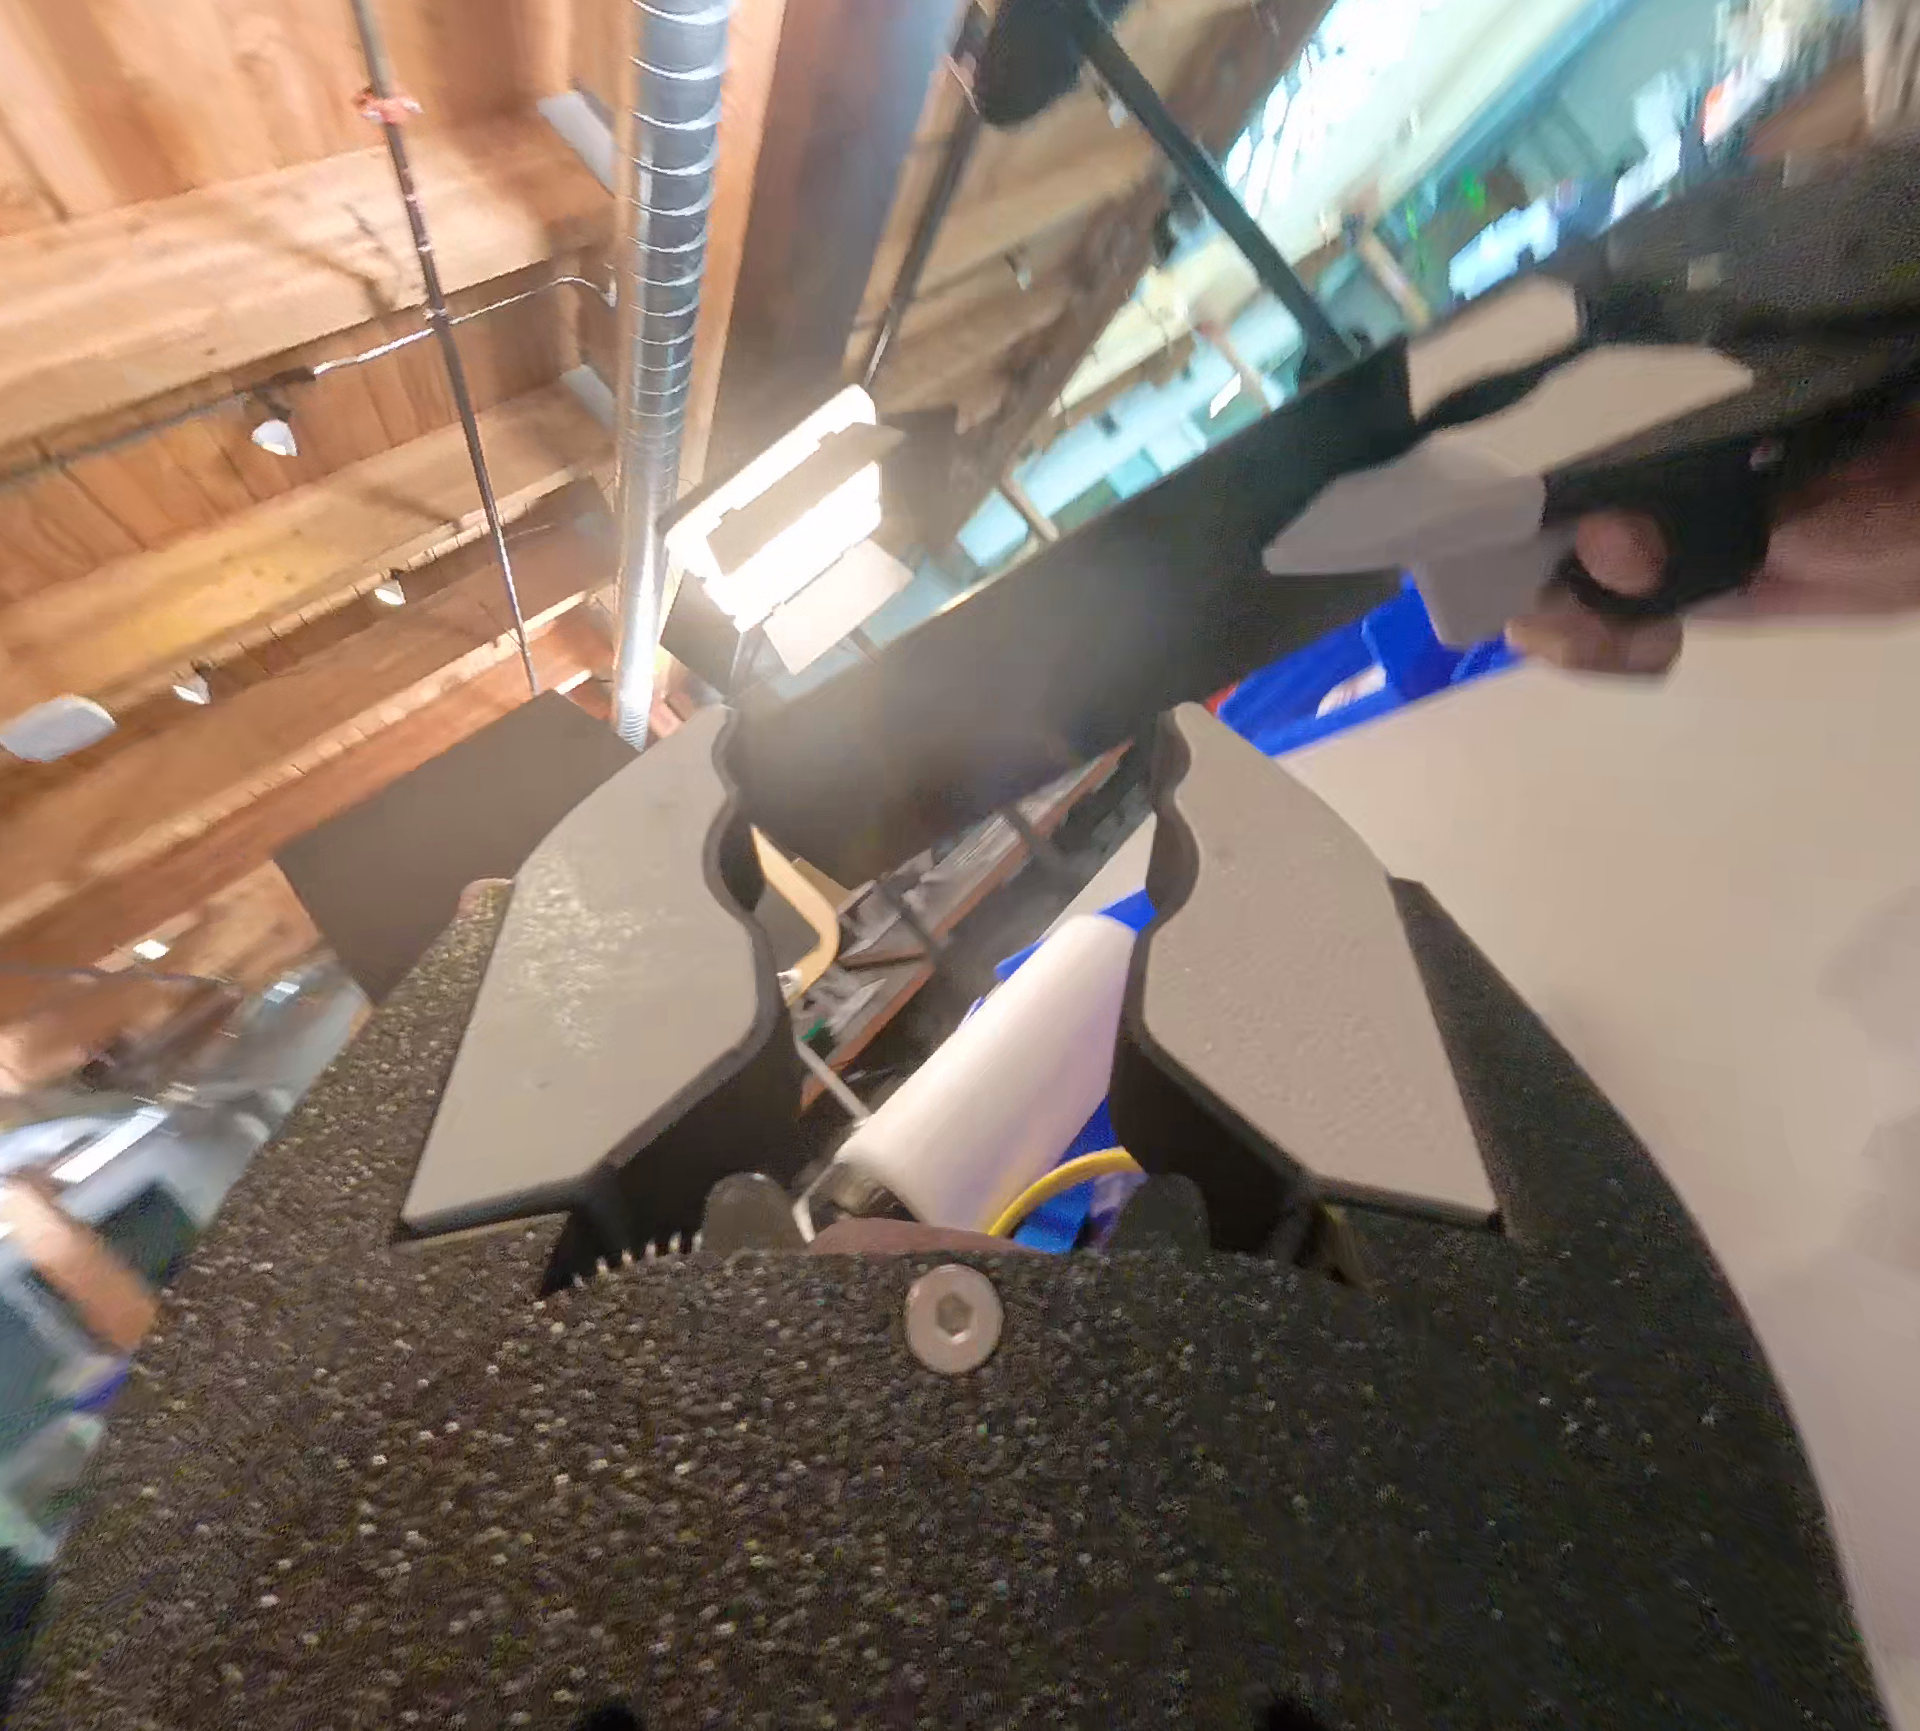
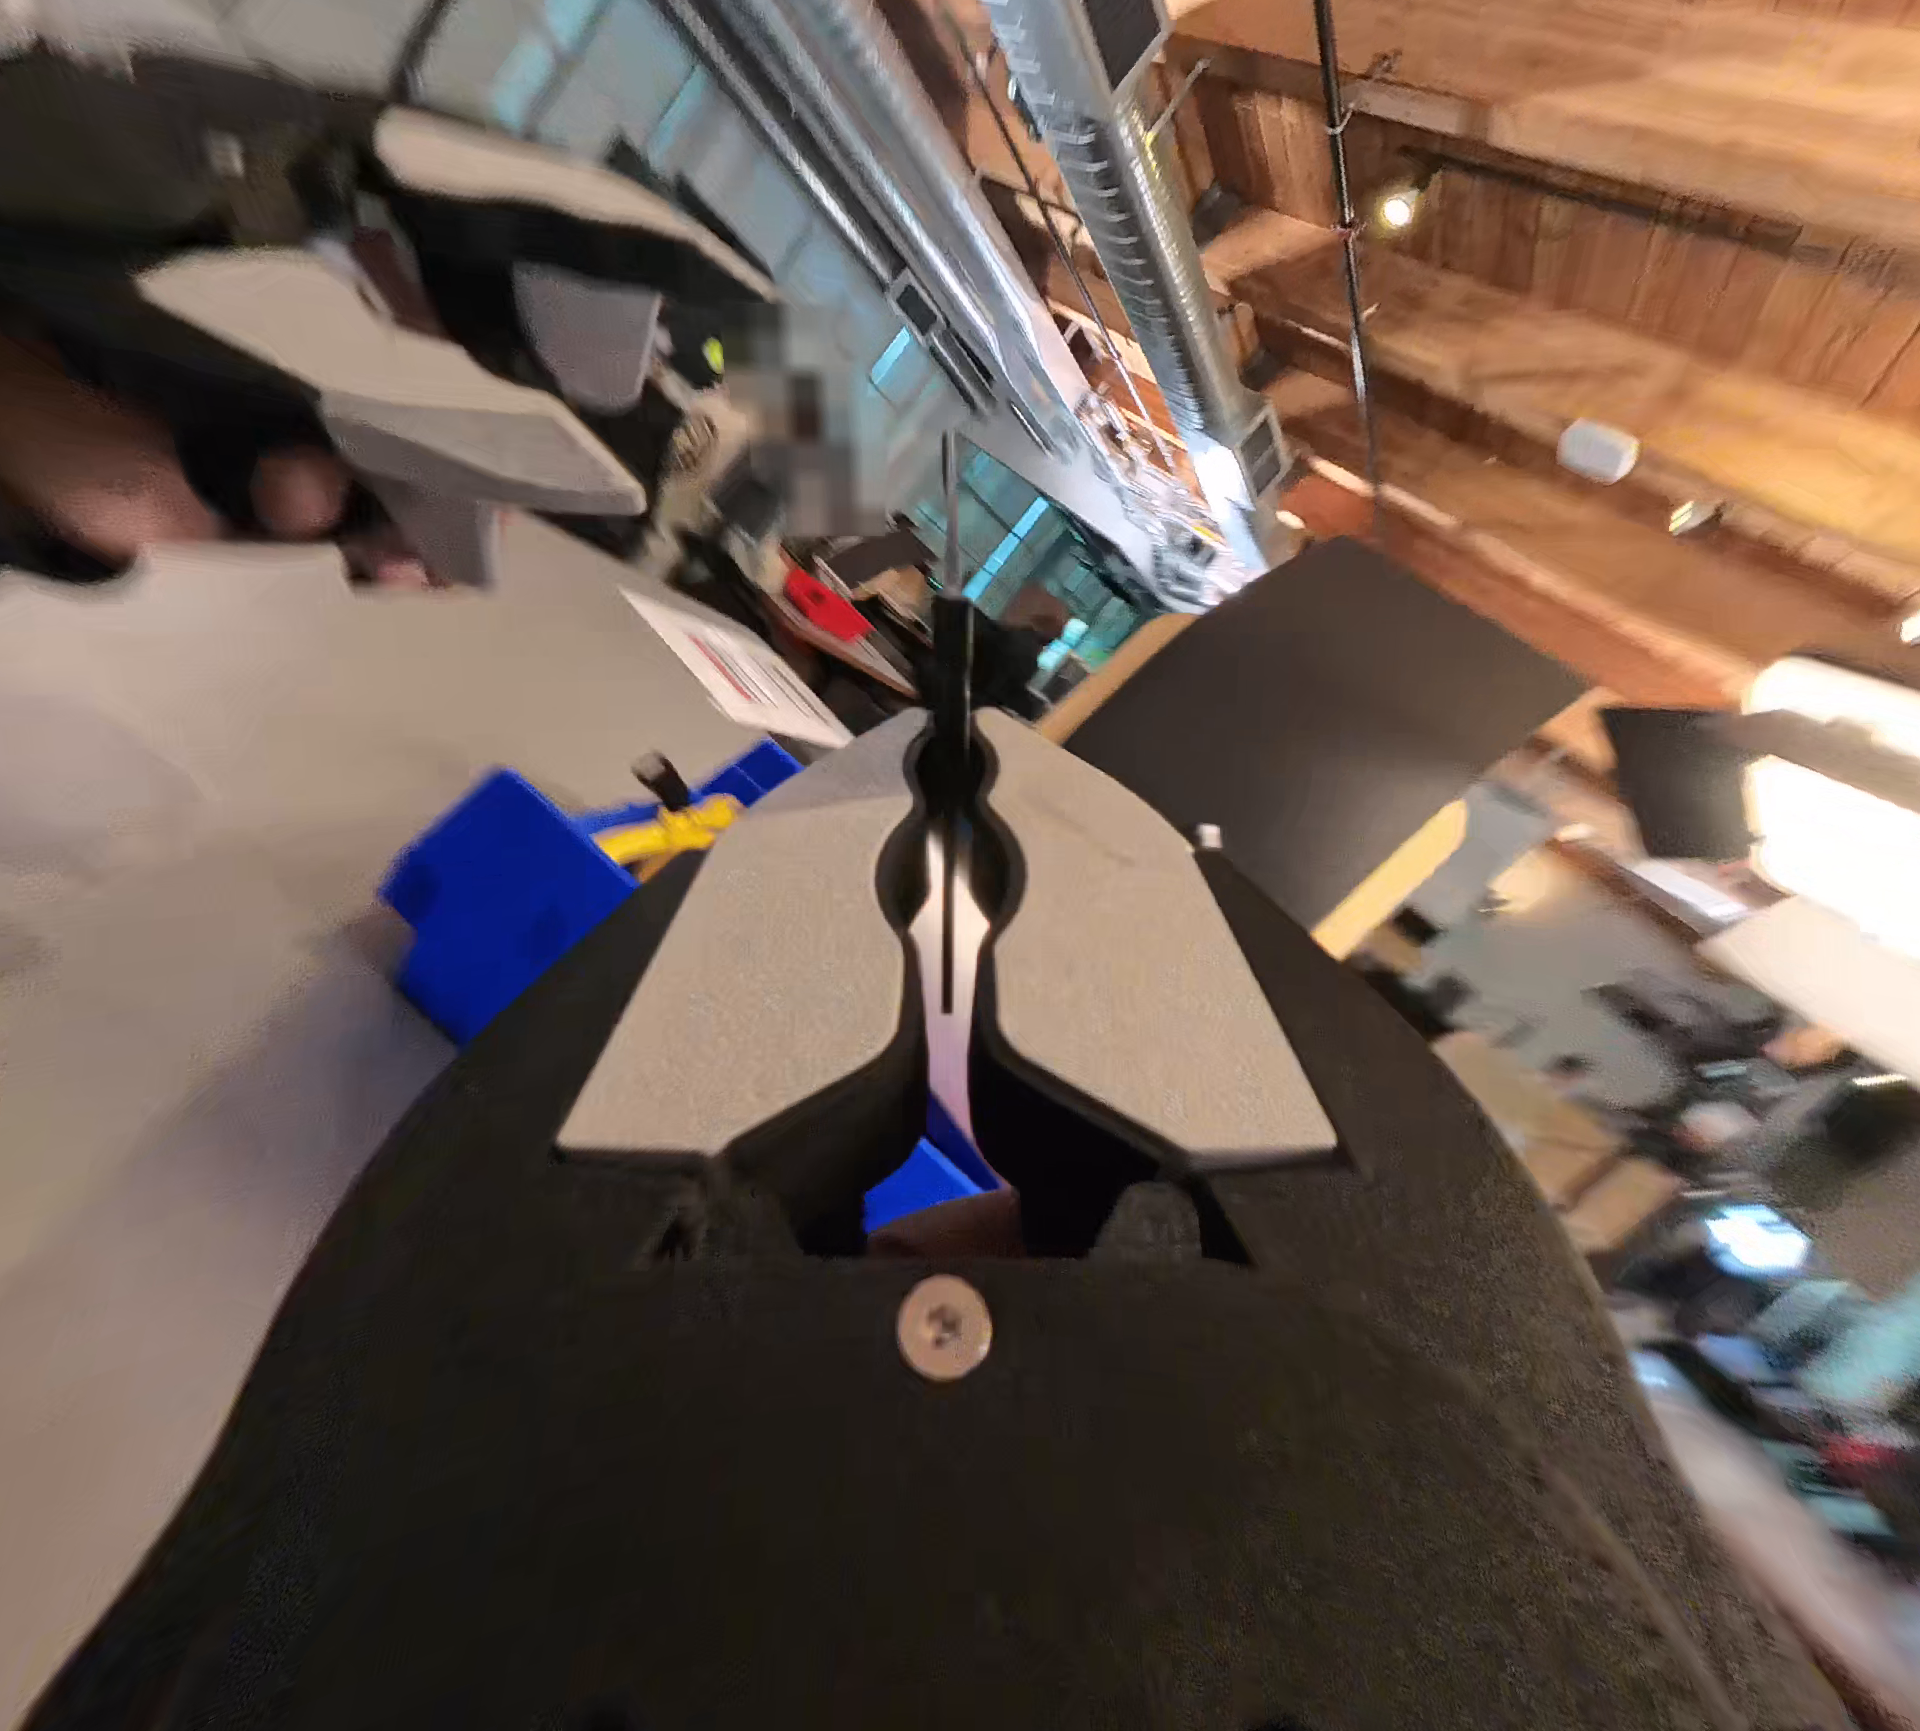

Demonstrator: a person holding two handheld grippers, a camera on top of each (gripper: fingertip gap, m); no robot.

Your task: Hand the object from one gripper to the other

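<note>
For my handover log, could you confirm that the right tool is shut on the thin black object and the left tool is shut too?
Not quite: the left tool is open and empty, as the left wrist view shows. The right tool is indeed shut on the thin black object.

Bin [image 2: 488,892] on table [image 2: 208,850], probably left of right hand-held gripper [image 2: 951,731]

Rough-grained black plastic gripper body [image 1: 935,1473], smooth matt grey fingers [image 1: 613,985], wooden ceiling [image 1: 208,123], shiny ribbed metal duct [image 1: 675,123]
</note>
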